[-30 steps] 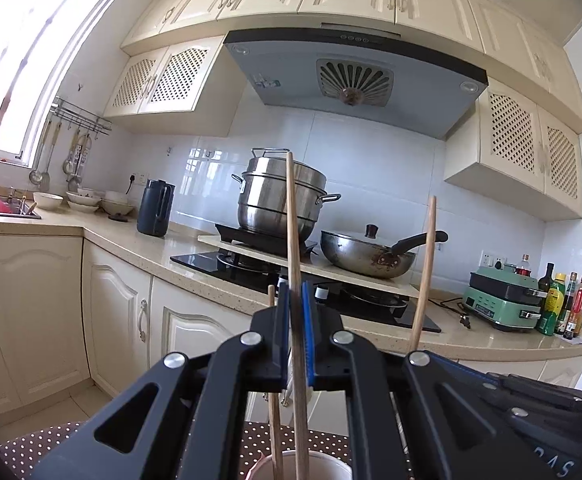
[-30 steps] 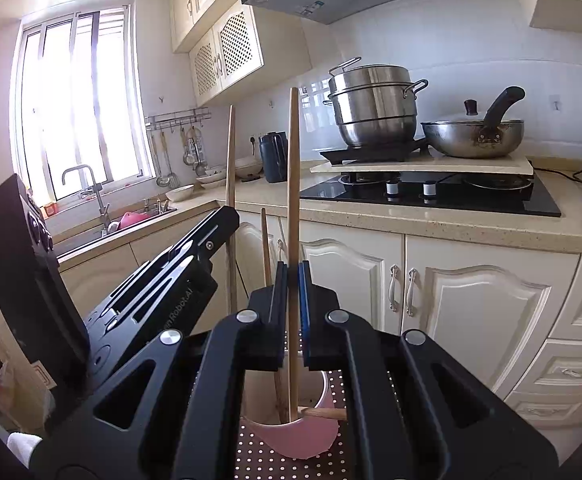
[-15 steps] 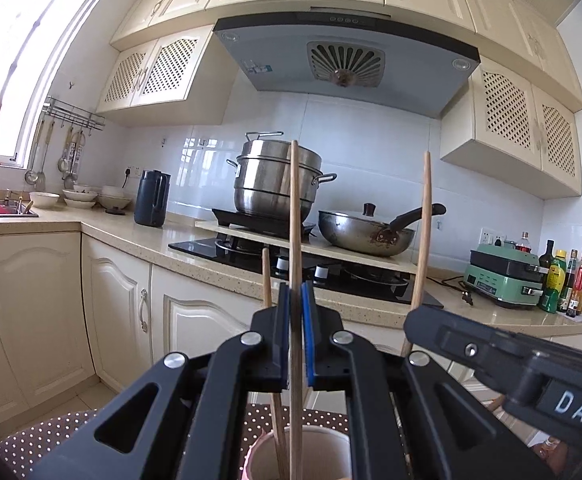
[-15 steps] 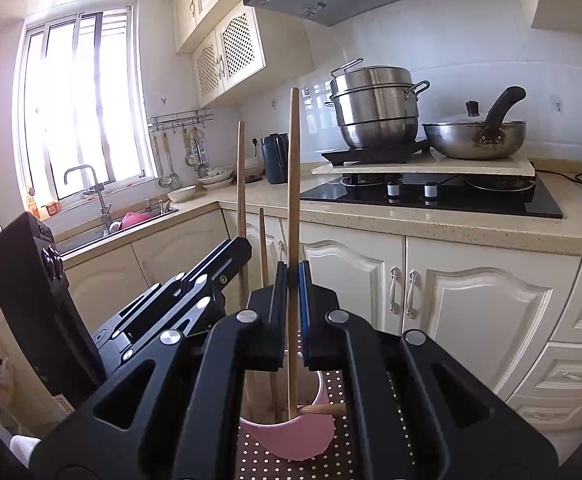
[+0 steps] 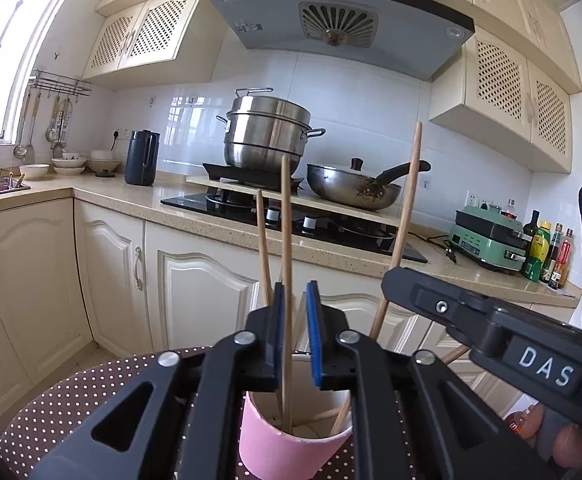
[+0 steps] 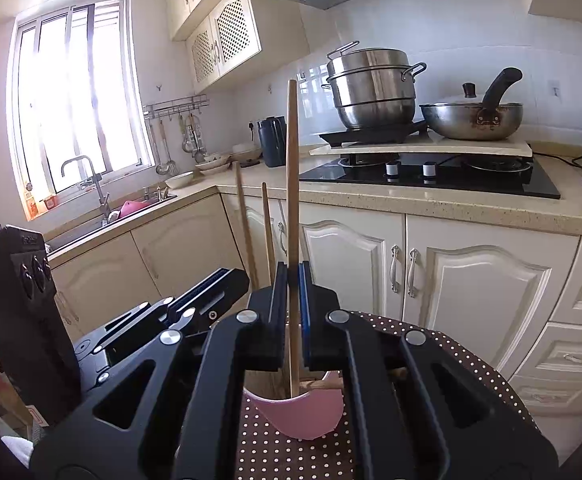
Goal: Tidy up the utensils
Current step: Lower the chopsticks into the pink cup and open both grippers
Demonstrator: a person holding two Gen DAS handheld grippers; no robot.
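The left gripper (image 5: 294, 330) has just been opening its jaws; they stand narrowly apart with a wooden chopstick (image 5: 286, 280) between them, leaning on one pad and free of the other, its foot inside the pink cup (image 5: 287, 446); the right gripper (image 6: 293, 312) has its jaws clamped on a second chopstick (image 6: 292, 200), whose foot is also in the cup; the cup stands on the polka-dot table (image 5: 71, 404), toward its far edge.

Risks, as I judge them: the loosed stick may tip and lever the light cup over; the right stick, let go while tilted, could knock the others or slide out; the two grippers sit close enough to bump.

Count: one cup; four upright chopsticks in all, plus one short wooden piece lying low inside the cup; two grippers.
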